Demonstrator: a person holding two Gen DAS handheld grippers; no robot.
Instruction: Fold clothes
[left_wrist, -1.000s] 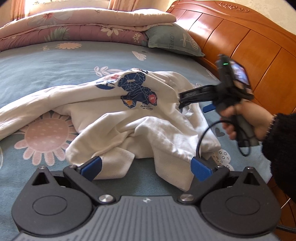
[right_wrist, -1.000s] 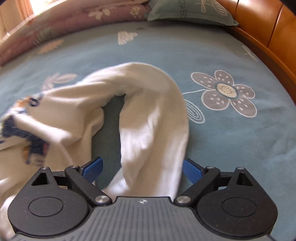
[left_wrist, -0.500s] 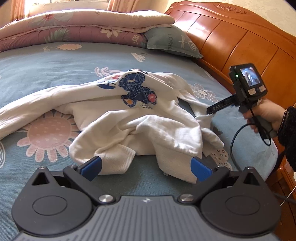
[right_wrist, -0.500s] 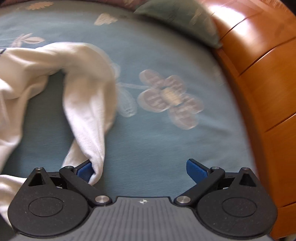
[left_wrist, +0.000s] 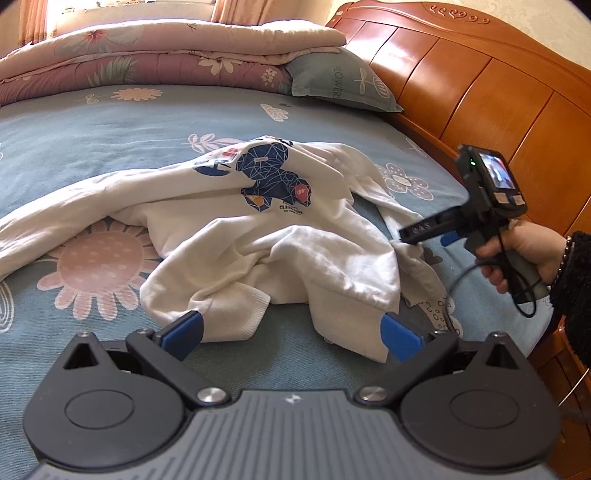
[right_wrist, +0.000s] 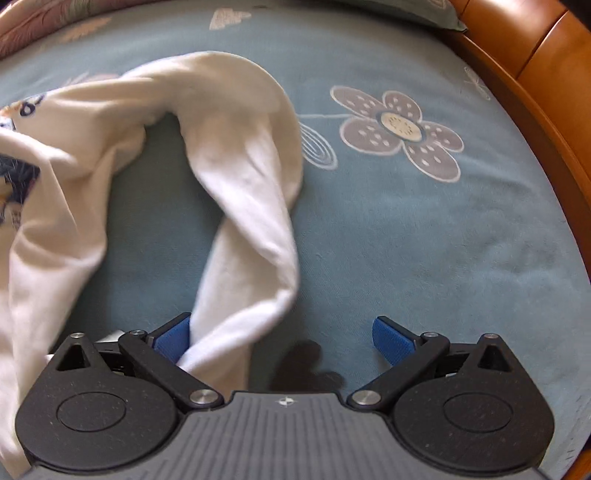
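A white sweatshirt (left_wrist: 258, 236) with a blue graphic lies crumpled on the blue floral bedsheet (left_wrist: 110, 122). My left gripper (left_wrist: 291, 334) hovers open just in front of its ribbed hem, touching nothing. At the right of the left wrist view a hand (left_wrist: 524, 251) holds my right gripper (left_wrist: 428, 240) at the shirt's right side. In the right wrist view that right gripper (right_wrist: 282, 339) is open, with a looped white sleeve (right_wrist: 251, 177) running down beside its left pad (right_wrist: 171, 338). The jaws stand wide apart around the sleeve end.
A folded pink quilt (left_wrist: 147, 48) and a grey-green pillow (left_wrist: 340, 81) lie at the head of the bed. The wooden headboard (left_wrist: 480, 92) runs along the right, close behind the right gripper. The bed's edge falls away at lower right.
The right gripper drew back from the shirt towards the headboard, then came forward again to the sleeve. The sleeve went from between its fingers to beside the left pad. The left gripper barely moved.
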